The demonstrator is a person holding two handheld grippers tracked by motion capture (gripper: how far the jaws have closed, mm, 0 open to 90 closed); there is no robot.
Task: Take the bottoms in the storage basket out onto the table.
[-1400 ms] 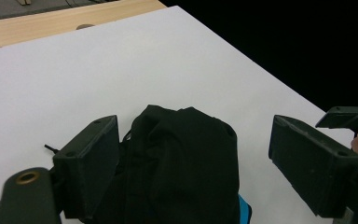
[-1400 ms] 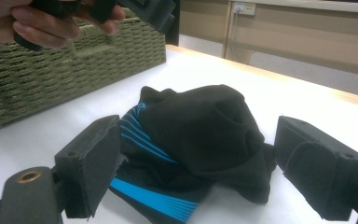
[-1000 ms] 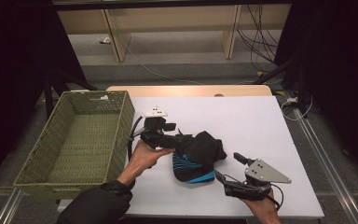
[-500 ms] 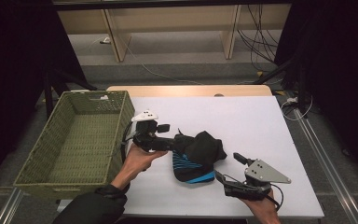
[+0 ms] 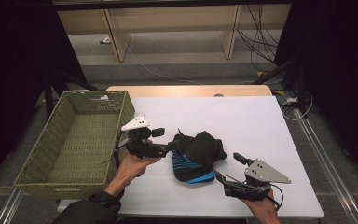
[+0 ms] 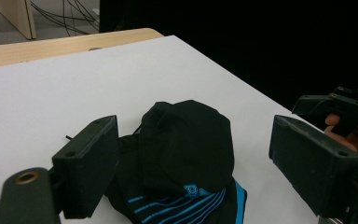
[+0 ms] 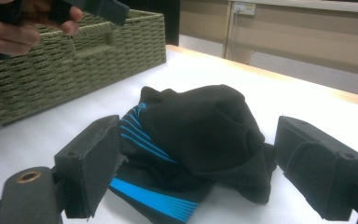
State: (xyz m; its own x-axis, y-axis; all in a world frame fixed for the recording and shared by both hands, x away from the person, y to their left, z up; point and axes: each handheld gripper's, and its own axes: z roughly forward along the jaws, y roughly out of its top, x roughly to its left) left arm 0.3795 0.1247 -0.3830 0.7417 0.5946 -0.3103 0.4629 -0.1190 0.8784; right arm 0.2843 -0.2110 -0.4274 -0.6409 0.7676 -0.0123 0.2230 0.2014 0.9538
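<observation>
Dim room, dark curtains at the sides, pale wooden furniture legs and loose cables on the floor beyond. A white table point(image 5: 242, 116) is sitting in the middle, and everything below is placed against the black garment point(image 5: 198, 154) with blue stripes, which is lying crumpled near the table's centre.

Woven green basket point(image 5: 74, 140) is standing off the garment's left, at the table's left edge, nothing visible inside it.

Left gripper point(image 5: 170, 147) is reaching in from the garment's left, held in the person's left hand point(image 5: 133, 165); its jaws are standing apart, tips at the cloth's left edge, gripping nothing.

Right gripper point(image 5: 228, 170) is sitting in front of the garment and to its right, near the table's front edge; jaws spread wide, released, facing the cloth.
</observation>
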